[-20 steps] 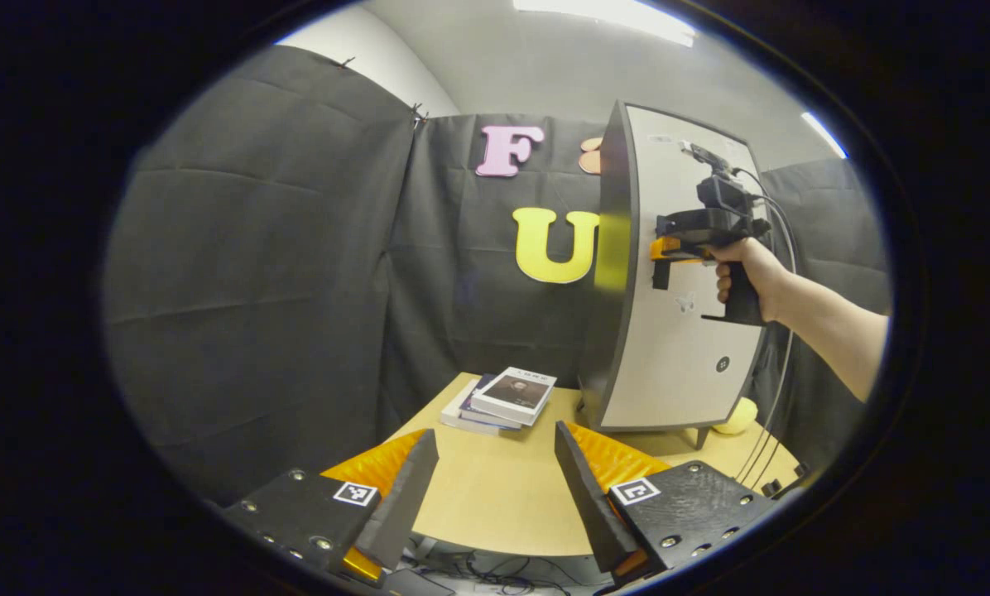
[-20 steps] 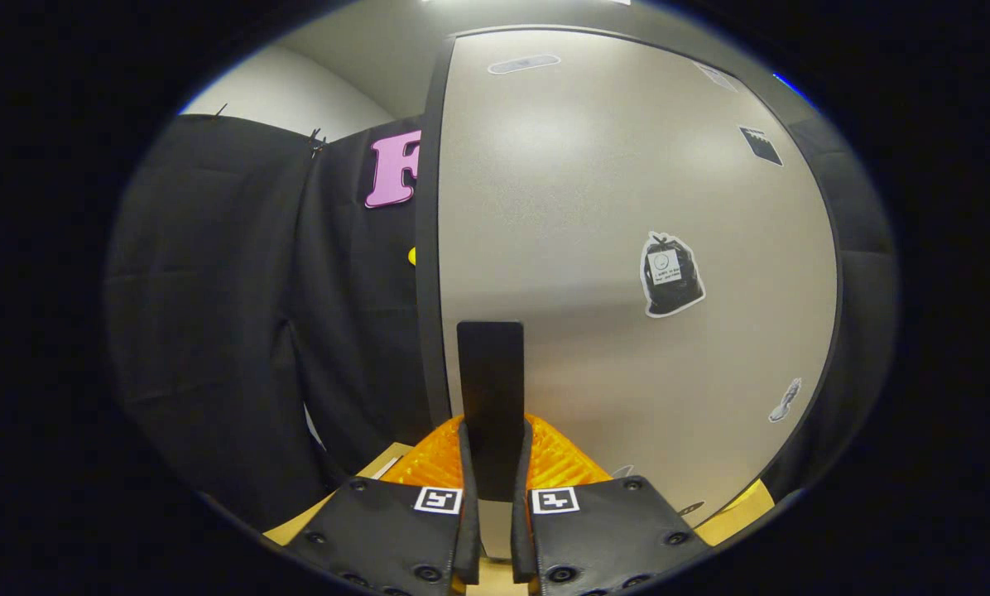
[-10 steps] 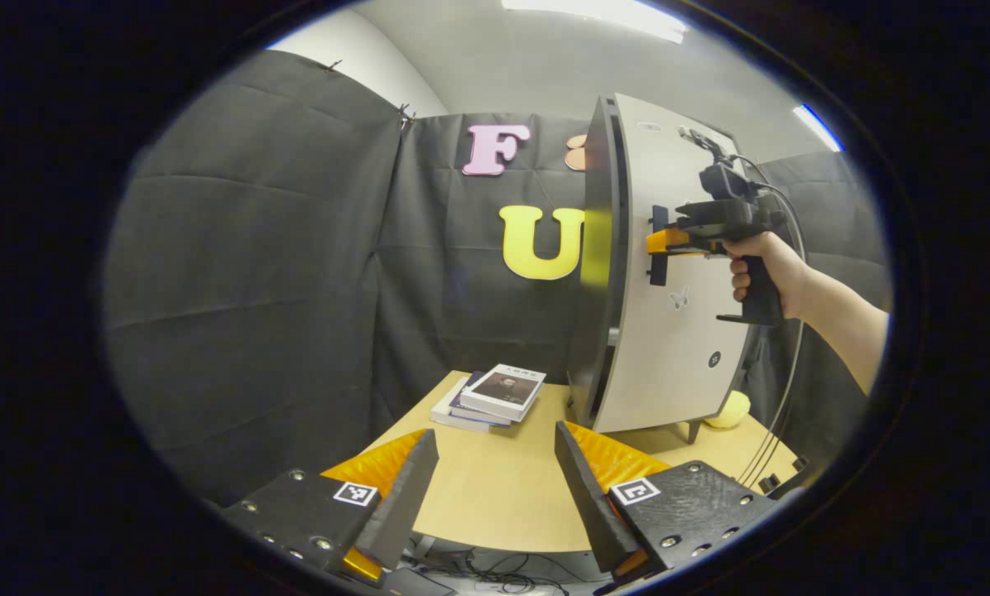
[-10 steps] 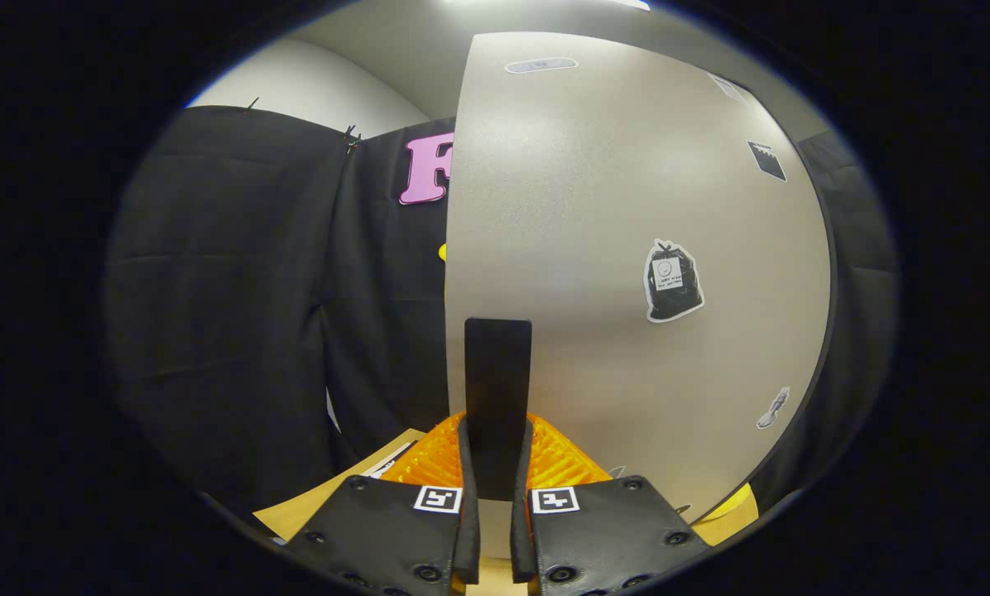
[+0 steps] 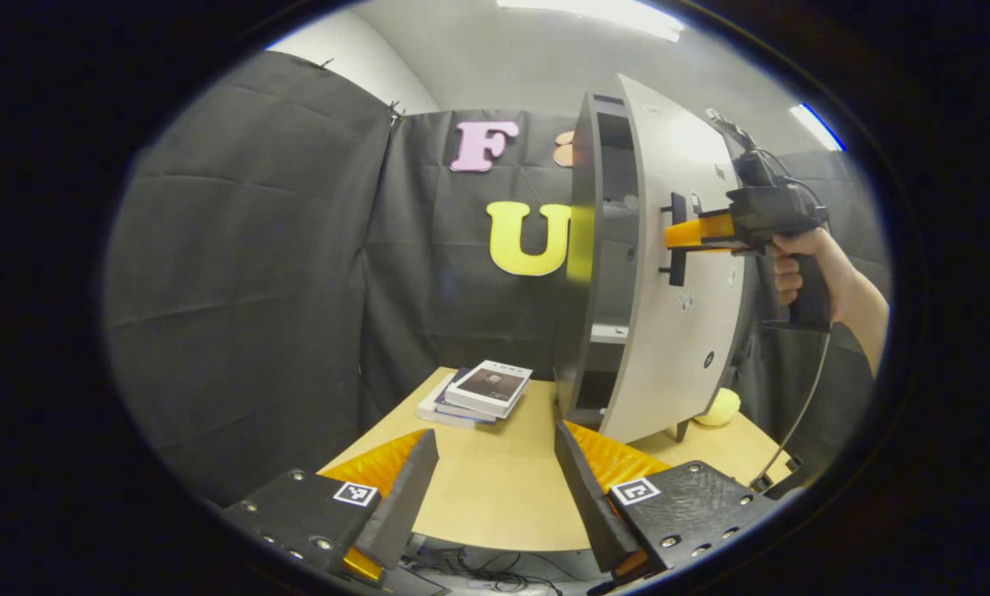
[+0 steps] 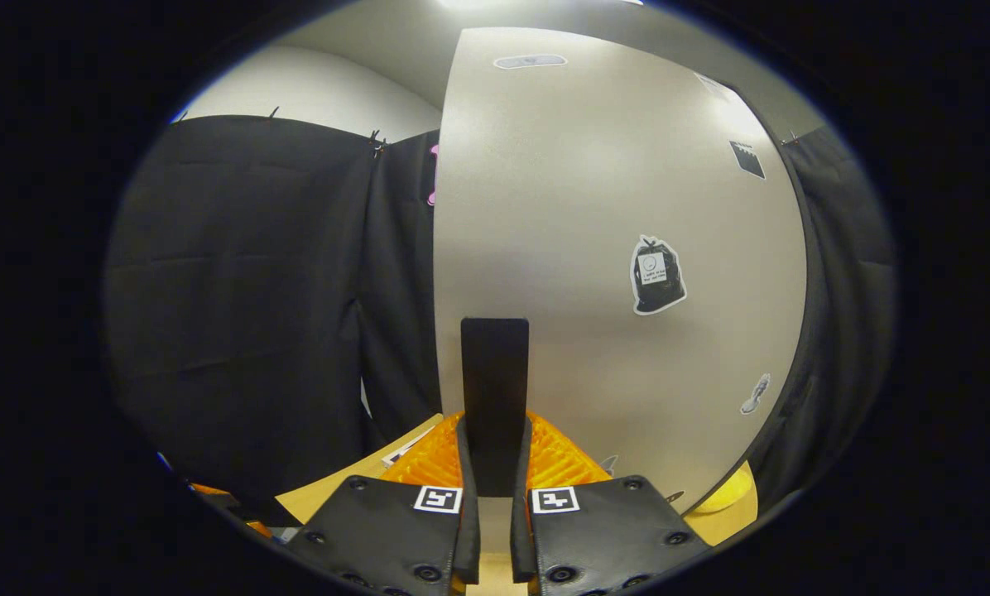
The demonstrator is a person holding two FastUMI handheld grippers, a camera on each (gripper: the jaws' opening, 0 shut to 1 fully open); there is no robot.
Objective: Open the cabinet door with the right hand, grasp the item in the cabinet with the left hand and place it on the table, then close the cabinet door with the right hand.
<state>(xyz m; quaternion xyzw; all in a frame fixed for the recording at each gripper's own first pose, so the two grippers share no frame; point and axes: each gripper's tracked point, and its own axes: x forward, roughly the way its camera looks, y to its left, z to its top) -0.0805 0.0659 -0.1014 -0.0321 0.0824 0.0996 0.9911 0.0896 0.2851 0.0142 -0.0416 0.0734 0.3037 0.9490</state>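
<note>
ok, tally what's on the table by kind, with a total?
Cabinet: 1
Book stack: 1 (book count unclear)
Yellow round item: 1
Total: 3

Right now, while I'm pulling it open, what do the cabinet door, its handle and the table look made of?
Cabinet door: seemingly laminated board, matte pale grey face with a soft sheen, dark edge band. Handle: flat black bar, matte, plastic or painted metal; I cannot tell which. Table: light wood-look top, smooth, probably laminate or veneer.
</note>
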